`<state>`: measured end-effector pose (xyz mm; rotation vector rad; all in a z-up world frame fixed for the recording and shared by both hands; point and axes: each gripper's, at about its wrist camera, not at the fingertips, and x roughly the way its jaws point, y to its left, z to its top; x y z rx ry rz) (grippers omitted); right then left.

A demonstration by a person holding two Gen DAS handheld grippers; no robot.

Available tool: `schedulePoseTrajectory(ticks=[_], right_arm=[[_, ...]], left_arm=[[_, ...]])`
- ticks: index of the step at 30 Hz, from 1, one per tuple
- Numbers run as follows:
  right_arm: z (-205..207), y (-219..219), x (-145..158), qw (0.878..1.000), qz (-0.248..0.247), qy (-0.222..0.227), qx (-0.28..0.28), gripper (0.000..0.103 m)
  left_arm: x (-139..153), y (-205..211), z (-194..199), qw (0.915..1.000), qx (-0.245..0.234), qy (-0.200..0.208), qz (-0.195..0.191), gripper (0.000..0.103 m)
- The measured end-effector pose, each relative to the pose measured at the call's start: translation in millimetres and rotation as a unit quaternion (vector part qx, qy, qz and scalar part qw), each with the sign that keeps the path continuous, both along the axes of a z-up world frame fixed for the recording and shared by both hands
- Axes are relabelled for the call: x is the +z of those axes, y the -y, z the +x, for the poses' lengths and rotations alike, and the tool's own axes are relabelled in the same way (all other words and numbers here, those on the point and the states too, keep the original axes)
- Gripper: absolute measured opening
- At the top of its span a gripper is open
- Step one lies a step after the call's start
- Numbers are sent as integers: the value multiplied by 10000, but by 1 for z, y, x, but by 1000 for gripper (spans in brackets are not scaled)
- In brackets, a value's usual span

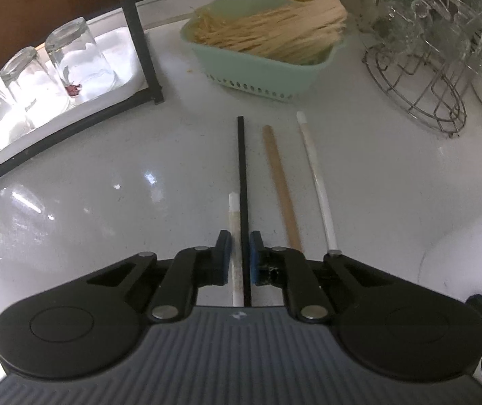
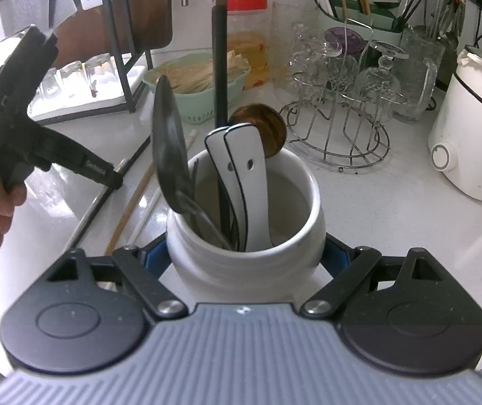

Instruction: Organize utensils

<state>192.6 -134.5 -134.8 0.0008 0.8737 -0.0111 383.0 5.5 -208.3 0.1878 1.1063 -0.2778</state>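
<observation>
Four chopsticks lie loose on the countertop (image 1: 105,175), so your job is perhaps half done. The white crock (image 2: 246,263) already holds a dark metal spoon (image 2: 170,155), two white ladles (image 2: 241,168), a wooden spoon (image 2: 261,130) and a tall dark-handled utensil (image 2: 220,50).

Your right gripper (image 2: 246,256) has its jaws spread wide around the crock's body, one pad on each side; judging by the contact, it grips the crock and steadies it. The crock sits directly ahead of that gripper, right between its fingers.

Your left gripper (image 1: 241,256) is narrowed almost to closing, and two sticks run through the gap: the black chopstick (image 1: 242,168) and a short white chopstick (image 1: 234,222) just to its left. The pads look near the sticks, but I cannot tell whether they actually pinch them. Just to the right of that gripper lie the brown chopstick (image 1: 279,182) and, further right, the long white chopstick (image 1: 315,175), both untouched.

What is left, as I judge it: close on the pair, carry them into the crock, then return for the other two. The green basket (image 1: 261,67) of wooden sticks ahead looks settled already.
</observation>
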Motion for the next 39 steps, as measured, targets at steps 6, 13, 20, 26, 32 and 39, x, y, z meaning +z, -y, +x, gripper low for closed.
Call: schedulePoseTrajectory(ticks=[6, 13, 20, 26, 32, 39], right_arm=[[6, 0, 0, 9999, 17, -87, 84, 91], [14, 0, 3, 9994, 26, -274, 190, 91], [21, -6, 1, 9993, 54, -263, 253, 91], [30, -9, 0, 9989, 56, -286, 369, 91], [39, -5, 0, 9988, 65, -344, 347, 91], [41, -7, 1, 9986, 43, -415, 326, 91]], left_arm=[[13, -4, -5, 9998, -7, -5, -197, 13], [61, -8, -24, 9980, 8, 362, -525, 13], [108, -10, -49, 9931, -249, 802, -824, 1], [99, -12, -48, 9933, -243, 663, -917, 1], [78, -25, -32, 9945, -230, 450, -922, 2], [45, -52, -13, 9976, 167, 225, -637, 11]])
